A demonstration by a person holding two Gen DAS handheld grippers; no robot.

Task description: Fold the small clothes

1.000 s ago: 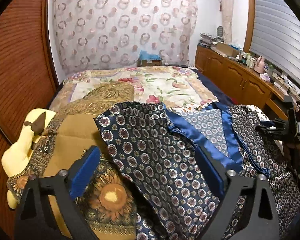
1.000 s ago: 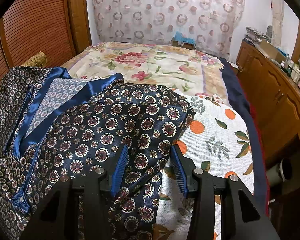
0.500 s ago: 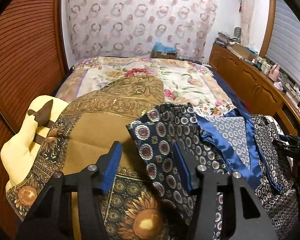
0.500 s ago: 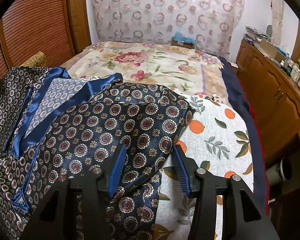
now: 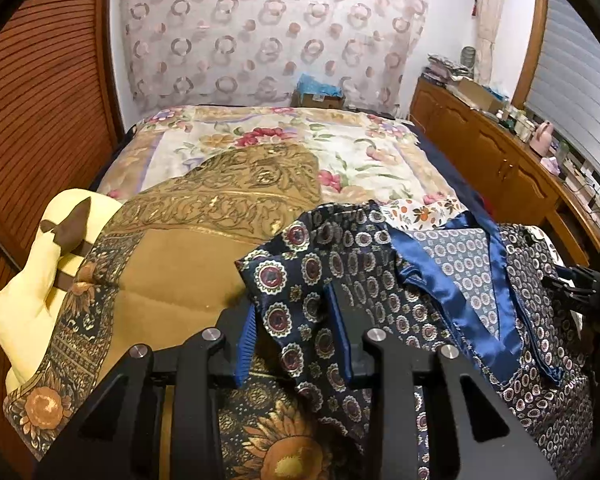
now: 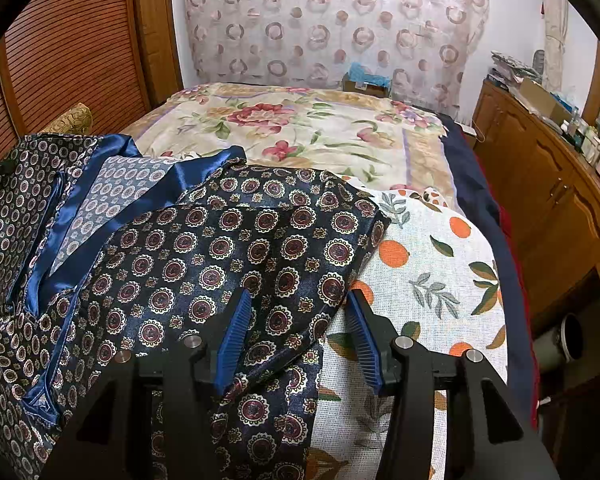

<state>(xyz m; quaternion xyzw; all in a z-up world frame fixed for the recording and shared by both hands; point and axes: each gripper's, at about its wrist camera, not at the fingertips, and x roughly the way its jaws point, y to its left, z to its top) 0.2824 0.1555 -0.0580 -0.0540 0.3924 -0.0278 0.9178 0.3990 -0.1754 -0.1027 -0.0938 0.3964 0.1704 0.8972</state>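
Observation:
A dark navy silk top with medallion print and shiny blue collar trim lies spread on the bed. In the left wrist view my left gripper has its blue pads closed in around the left sleeve end, which hangs pinched between them. In the right wrist view the same top fills the left and middle. My right gripper stands open over the right sleeve's edge, the cloth lying between the pads untouched. The right gripper also shows at the far right of the left wrist view.
A brown and gold sunflower-print cloth and a yellow cushion lie left of the top. An orange-print white cloth lies right of it. A floral bedspread lies beyond. Wooden cabinets run along the right.
My left gripper has moved left along the top to its sleeve end and narrowed from wide open to pinching the cloth. The right gripper has barely moved.

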